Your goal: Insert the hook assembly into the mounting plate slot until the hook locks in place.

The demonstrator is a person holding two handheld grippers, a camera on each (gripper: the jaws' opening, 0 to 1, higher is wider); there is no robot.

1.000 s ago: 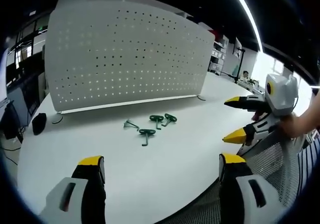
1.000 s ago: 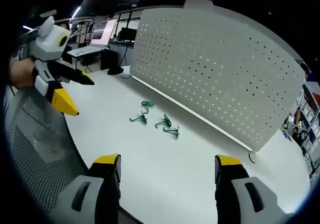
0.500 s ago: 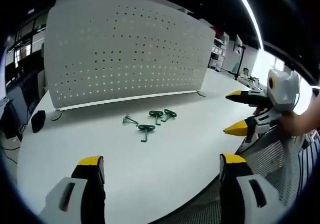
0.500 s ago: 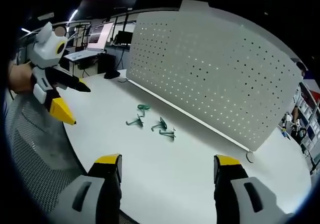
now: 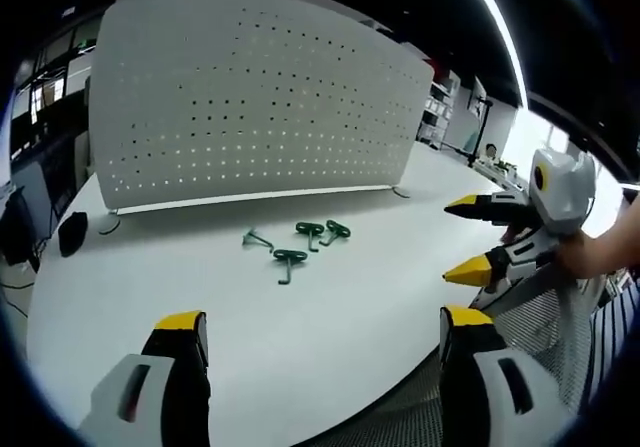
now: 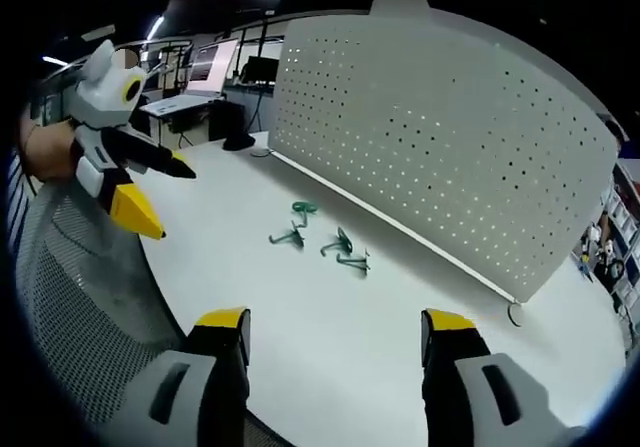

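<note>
So both grippers, left gripper (image 5: 320, 332) and right gripper (image 6: 335, 327), hang released with nothing held, low over the table edge (image 5: 330, 387), probably so the whole workspace stays in sight. Green hooks (image 5: 295, 242) lie scattered mid-frame on the white table, well apart from the perforated mounting plate (image 5: 250, 97) standing upright behind. My left gripper view catches a mesh chair (image 5: 540, 337) lower right; right gripper view shows desks and monitors (image 6: 215, 67) upper left.

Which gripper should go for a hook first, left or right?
Probably the right, narrowly. Both grippers, left and right, are open and empty, back from the green hooks on the table. In the left gripper view the right gripper seems slightly farther forward.
</note>
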